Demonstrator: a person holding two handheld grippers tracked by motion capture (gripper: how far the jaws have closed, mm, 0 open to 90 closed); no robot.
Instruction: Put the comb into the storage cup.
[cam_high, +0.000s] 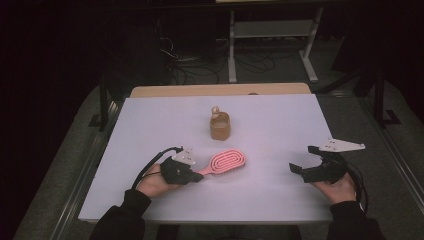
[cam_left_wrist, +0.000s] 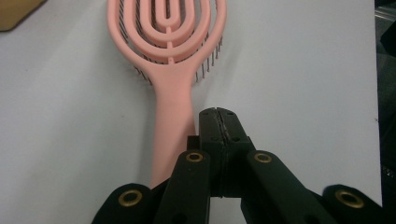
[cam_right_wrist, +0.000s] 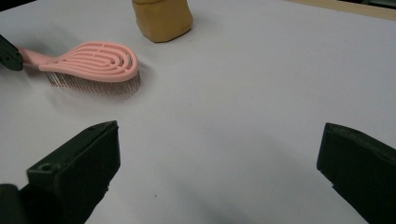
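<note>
Our left tongs (cam_high: 196, 176) sit closed beside the pink brush (cam_high: 227, 161) handle near the surface's (cam_high: 280, 125) front edge; our right tongs (cam_high: 304, 160) gape open.

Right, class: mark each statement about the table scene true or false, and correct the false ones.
1. The pink plastic hairbrush lies bristles down. True.
2. The right gripper is shut on the brush. False: its jaws are wide open, holding nothing.
3. The left gripper has its jaws closed together. True.
4. The tan cup-shaped holder lies tipped over at the table's near edge. False: it stands upright beyond the brush.
</note>
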